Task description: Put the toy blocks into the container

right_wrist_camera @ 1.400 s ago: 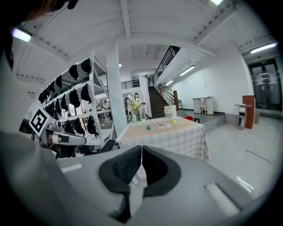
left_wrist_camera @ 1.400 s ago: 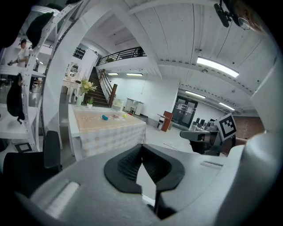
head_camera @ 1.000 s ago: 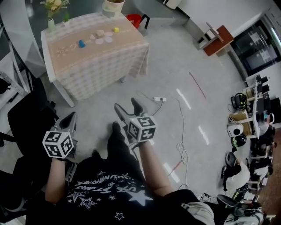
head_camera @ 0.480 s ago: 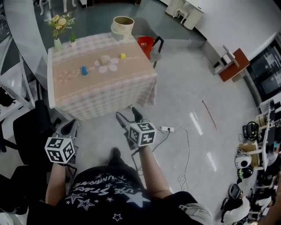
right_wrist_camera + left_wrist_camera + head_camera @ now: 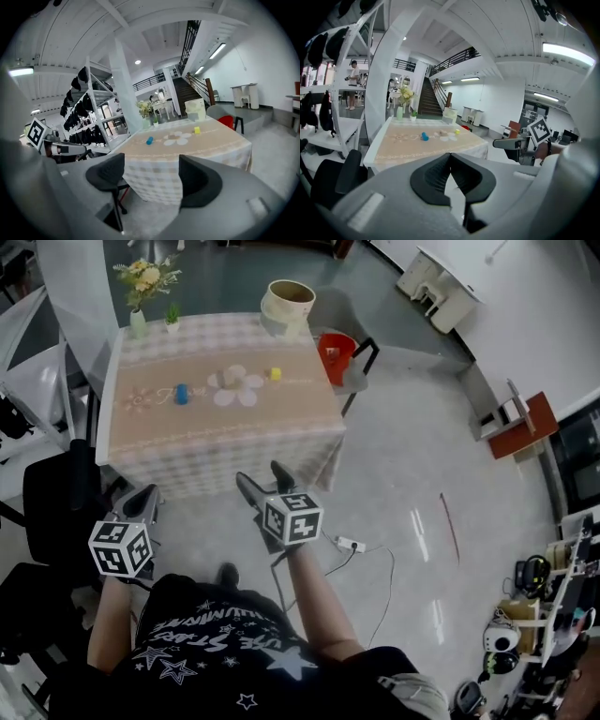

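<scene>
A blue block point(image 5: 181, 395), a beige block point(image 5: 228, 379) and a yellow block point(image 5: 275, 374) lie on the checkered table point(image 5: 225, 442), round a white flower-shaped mat point(image 5: 238, 392). A cream container point(image 5: 288, 307) stands at the table's far right corner. Both grippers hang over the floor short of the table's near edge. My left gripper point(image 5: 141, 504) is shut with nothing in it, and my right gripper point(image 5: 265, 479) is open and empty. In the left gripper view the blue block point(image 5: 424, 137) and container point(image 5: 450, 115) lie far beyond the jaws. The right gripper view shows the yellow block point(image 5: 197, 130).
A flower vase point(image 5: 141, 287) and a small plant point(image 5: 172, 315) stand at the table's far left corner. A red stool point(image 5: 335, 357) is to the right of the table. A black chair point(image 5: 56, 512) is at my left, and a cable with a socket strip point(image 5: 349, 545) lies on the floor.
The table has drawn nearer and lower in the head view as the person walks toward it. Both grippers keep their state, the left shut and the right open.
</scene>
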Demonstrator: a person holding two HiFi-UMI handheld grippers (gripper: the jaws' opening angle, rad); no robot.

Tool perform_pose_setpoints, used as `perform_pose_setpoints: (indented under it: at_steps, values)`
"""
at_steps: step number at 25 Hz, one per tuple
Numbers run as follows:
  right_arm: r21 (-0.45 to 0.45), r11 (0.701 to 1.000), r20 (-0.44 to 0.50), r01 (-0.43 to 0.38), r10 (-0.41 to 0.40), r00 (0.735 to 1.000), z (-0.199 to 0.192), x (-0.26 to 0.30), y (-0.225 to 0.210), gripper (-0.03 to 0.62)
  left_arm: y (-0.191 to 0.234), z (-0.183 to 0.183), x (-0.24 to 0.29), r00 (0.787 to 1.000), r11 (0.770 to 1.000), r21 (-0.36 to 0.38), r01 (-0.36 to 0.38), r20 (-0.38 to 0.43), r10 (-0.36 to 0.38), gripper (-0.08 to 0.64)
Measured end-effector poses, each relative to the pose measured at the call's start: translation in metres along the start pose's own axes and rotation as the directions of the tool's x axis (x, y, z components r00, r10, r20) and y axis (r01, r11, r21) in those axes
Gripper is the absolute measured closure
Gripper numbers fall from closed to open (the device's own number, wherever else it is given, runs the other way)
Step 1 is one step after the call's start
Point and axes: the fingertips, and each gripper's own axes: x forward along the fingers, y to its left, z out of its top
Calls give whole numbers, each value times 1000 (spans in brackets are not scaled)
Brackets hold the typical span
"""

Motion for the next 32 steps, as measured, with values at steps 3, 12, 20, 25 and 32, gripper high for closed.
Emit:
perform_pose_setpoints:
  at_steps: [3, 12, 20, 25, 32]
  values:
    - [-8, 999, -22, -41, 41, 999, 0, 14, 4, 236, 1, -6, 6, 1000, 1000, -16, -23, -20, 23, 551]
    - [-46, 991, -111, -123, 117, 987, 1, 77, 26, 236, 44, -6, 27, 996, 994, -71, -77, -42, 74, 551]
    - [-76, 990, -152, -123, 110, 982, 31, 155, 25, 236, 100, 24, 84, 998, 995, -84, -55, -36, 52, 551]
    - [-95, 985, -193, -144, 123, 973, 48, 221, 30, 236, 140, 47, 120, 998, 995, -86, -51, -37, 48, 551]
    - [-94, 983, -273, -157, 126, 954, 47, 293, 35, 236, 194, 54, 156, 995, 991, -111, -75, -77, 67, 551]
